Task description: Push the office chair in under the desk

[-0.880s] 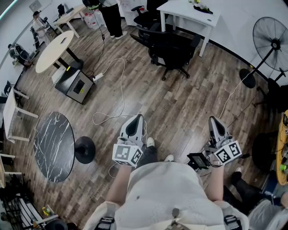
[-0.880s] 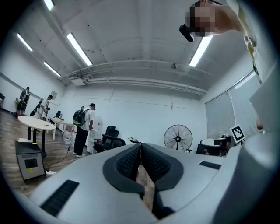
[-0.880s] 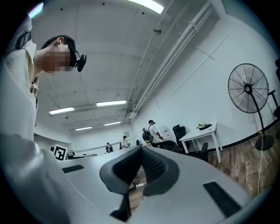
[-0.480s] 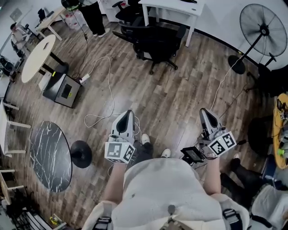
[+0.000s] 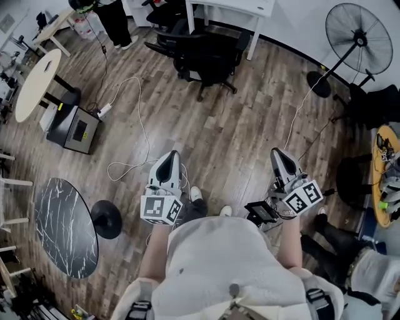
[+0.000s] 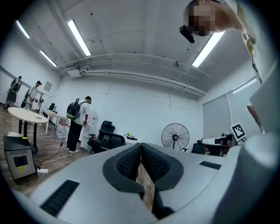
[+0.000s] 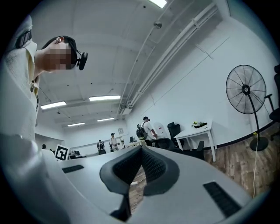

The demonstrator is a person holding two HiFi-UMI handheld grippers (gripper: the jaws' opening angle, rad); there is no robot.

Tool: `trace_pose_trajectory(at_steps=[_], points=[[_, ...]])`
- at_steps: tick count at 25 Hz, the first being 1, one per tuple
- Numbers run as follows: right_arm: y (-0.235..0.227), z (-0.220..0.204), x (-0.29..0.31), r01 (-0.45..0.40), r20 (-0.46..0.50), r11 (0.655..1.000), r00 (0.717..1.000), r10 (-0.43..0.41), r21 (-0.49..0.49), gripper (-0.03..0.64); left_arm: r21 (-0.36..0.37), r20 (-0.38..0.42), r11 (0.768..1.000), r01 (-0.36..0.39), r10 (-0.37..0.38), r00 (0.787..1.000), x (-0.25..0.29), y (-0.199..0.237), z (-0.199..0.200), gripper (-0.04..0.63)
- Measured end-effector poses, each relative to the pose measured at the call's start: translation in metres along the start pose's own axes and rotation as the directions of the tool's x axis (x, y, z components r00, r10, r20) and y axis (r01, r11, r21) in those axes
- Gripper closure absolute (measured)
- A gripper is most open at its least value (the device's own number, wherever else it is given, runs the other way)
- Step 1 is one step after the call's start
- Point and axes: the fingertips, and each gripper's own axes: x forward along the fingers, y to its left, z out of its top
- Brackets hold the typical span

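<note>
Standing on the brown wood-plank floor (image 5: 237, 137), the person is seen from above with both grippers held out level ahead of the body; the left gripper (image 5: 170, 155) is closed, its dark ribbed pads being shown in the left gripper view meeting along one line with nothing held between them; the right gripper (image 5: 277, 153) is likewise closed and empty, its pads being pressed together in the right gripper view; the black office chair with armrests and a star base (image 5: 209, 59) is found at the top of the head view, on the near side of the white rectangular desk (image 5: 240, 6) and close to it, well apart from both grippers; a black pedestal fan with a round wire cage (image 5: 355, 36) is placed to the right of the desk; a thin white cable (image 5: 142, 119) is laid in loops across the floor on the left; a round black table with white marble veining (image 5: 65, 225) is seen at the lower left, beside the left arm
</note>
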Motion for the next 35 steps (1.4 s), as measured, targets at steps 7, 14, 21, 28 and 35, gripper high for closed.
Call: trace_pose_trajectory(at_steps=[7, 14, 21, 28, 35], points=[[0.008, -0.005, 0.062, 0.024, 0.000, 0.999, 1.000, -0.024, -0.032, 0.609, 0.009, 0.002, 1.000, 0.021, -0.021, 1.000, 0.028, 0.066, 0.015, 0.574], [0.027, -0.012, 0.123, 0.048, 0.010, 0.997, 0.999, -0.048, -0.060, 0.609, 0.040, 0.010, 0.998, 0.045, -0.046, 0.999, 0.046, 0.121, 0.028, 0.574], [0.028, -0.016, 0.165, 0.067, 0.045, 0.996, 0.997, -0.064, -0.063, 0.607, 0.057, 0.002, 0.997, 0.056, -0.056, 0.998, 0.057, 0.166, 0.021, 0.574], [0.016, -0.017, 0.192, 0.095, 0.023, 0.993, 0.995, -0.093, -0.071, 0.607, 0.038, -0.024, 0.998, 0.047, -0.046, 0.999, 0.078, 0.193, 0.017, 0.574], [-0.006, -0.019, 0.217, 0.096, 0.023, 0.995, 0.995, -0.095, -0.042, 0.607, 0.039, -0.027, 0.999, 0.037, -0.036, 0.999, 0.099, 0.207, 0.011, 0.574]])
